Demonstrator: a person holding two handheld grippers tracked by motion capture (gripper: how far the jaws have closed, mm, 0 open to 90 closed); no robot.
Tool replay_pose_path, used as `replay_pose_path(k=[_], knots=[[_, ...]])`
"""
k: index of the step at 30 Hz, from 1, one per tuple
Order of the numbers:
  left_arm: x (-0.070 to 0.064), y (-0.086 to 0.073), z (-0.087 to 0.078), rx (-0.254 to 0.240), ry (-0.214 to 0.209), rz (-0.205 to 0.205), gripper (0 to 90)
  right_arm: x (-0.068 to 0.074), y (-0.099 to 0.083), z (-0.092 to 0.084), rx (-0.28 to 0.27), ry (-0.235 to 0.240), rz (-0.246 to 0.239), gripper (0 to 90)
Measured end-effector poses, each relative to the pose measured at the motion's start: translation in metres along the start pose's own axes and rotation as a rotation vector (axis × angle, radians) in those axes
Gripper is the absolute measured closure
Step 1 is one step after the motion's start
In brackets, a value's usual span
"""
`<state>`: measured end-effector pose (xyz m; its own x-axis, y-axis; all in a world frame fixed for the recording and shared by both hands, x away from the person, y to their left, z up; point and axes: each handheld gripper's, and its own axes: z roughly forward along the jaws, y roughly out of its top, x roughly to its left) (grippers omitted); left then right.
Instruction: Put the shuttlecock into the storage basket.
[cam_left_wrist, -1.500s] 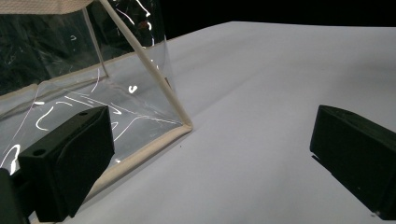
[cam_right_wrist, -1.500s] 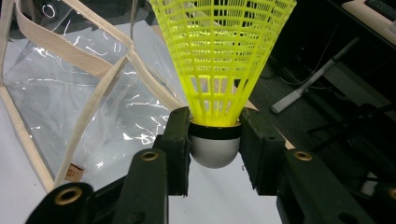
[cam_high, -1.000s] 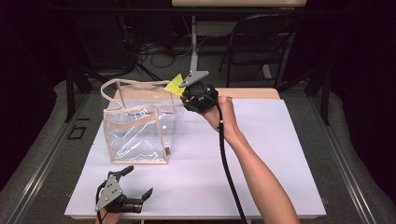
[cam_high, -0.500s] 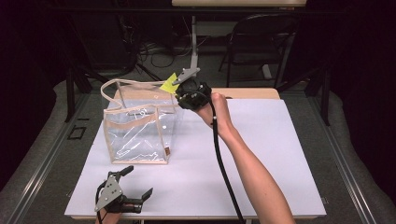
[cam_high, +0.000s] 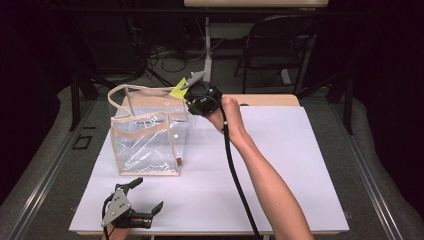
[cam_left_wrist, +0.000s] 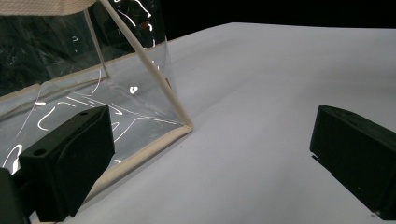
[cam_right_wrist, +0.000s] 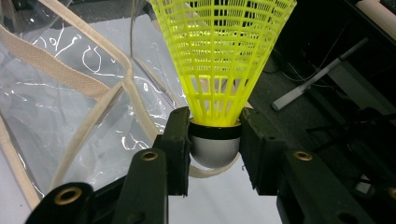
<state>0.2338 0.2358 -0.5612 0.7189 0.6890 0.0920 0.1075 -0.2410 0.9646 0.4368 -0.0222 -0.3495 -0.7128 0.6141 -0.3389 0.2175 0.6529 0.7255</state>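
White-topped table (cam_high: 280, 165), clear tote bag (cam_high: 147, 145) standing at its left side

Bag (cam_high: 145, 142) is glossy clear plastic with beige cloth trim; the shuttlecock (cam_right_wrist: 219, 60) beside it has a yellow plastic mesh skirt. Surface (cam_high: 290, 165) looks matt white.

Black two-fingered grippers: right gripper (cam_right_wrist: 215, 154) with brass-ringed screw holes, left gripper (cam_high: 131, 212) with grey three-cornered plate, trailing black cables.

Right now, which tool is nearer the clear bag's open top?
Right. The right tool, shut on the yellow shuttlecock, is up at the clear bag by its top rim's far right corner. The left tool sits open on the table, in front of the bag's base.
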Motion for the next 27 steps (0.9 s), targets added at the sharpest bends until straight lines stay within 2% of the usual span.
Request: replay_pose_path(k=[27], knots=[[0.0, 0.0, -0.001, -0.002, 0.002, -0.001, 0.0, -0.002, 0.003, 0.021, 0.068, -0.01, 0.003, 64.5]])
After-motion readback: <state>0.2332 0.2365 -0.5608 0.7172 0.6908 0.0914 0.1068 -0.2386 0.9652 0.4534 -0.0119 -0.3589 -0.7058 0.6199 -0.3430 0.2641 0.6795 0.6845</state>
